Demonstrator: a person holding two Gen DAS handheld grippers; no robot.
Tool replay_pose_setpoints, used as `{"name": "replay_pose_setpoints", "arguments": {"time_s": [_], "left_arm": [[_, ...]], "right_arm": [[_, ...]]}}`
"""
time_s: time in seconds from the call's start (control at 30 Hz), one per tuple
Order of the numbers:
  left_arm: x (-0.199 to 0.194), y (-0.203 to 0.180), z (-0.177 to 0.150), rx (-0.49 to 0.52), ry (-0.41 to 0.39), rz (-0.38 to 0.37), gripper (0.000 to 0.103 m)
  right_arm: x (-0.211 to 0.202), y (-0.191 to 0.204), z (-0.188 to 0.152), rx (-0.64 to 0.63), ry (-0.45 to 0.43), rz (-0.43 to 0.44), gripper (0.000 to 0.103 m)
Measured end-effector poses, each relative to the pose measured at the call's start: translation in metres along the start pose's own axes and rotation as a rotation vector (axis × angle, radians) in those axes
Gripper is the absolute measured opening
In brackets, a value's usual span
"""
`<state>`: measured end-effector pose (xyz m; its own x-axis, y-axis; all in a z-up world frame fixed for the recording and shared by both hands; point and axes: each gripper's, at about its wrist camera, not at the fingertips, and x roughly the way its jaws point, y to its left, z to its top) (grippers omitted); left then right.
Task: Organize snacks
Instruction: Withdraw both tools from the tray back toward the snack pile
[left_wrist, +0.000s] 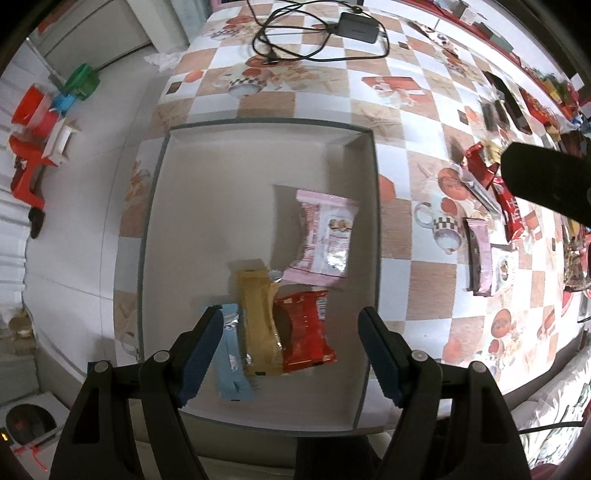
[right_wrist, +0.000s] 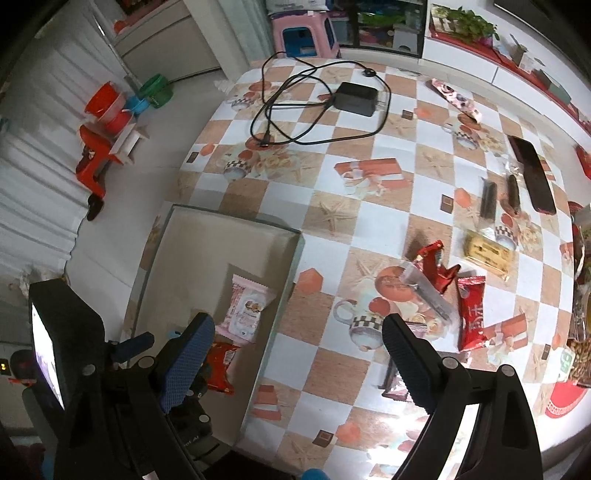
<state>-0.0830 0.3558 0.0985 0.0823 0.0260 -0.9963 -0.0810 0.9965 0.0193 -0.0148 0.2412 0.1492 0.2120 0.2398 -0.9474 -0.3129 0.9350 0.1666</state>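
We see box (left_wrist: 364, 258) floor bare at 12 and 9 o'clock; four packets (left_wrist: 291, 291) crowd 5 o'clock corner. Cable (right_wrist: 295, 110) blocks tablecloth (right_wrist: 388, 206) at 12.

My left gripper (right_wrist: 125, 354) hides part of the red packet (right_wrist: 221, 365) in the tray (right_wrist: 295, 258), and my right gripper (right_wrist: 298, 350) covers most of a dark wrapper (right_wrist: 397, 384). Print on the pink packet (left_wrist: 327, 236) is too blurred to read. Snacks at the counter's (left_wrist: 424, 110) far right edge (left_wrist: 574, 254) are cut off.

Four snack packets (left_wrist: 325, 236) in one box (left_wrist: 258, 127)
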Motion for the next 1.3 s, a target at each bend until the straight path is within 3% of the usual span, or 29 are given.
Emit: {"name": "replay_pose_setpoints", "arguments": {"time_s": [0.8,1.3], "left_arm": [[-0.004,-0.045,0.005,0.095,0.0,0.005,0.079],[0.004,-0.076,0.007,0.14,0.03,0.003,0.079]], "right_arm": [[-0.018,-0.044,-0.015,0.079,-0.034,-0.016,0.093],[-0.006,-0.08,-0.03,0.143,0.02,-0.014,0.093]]}}
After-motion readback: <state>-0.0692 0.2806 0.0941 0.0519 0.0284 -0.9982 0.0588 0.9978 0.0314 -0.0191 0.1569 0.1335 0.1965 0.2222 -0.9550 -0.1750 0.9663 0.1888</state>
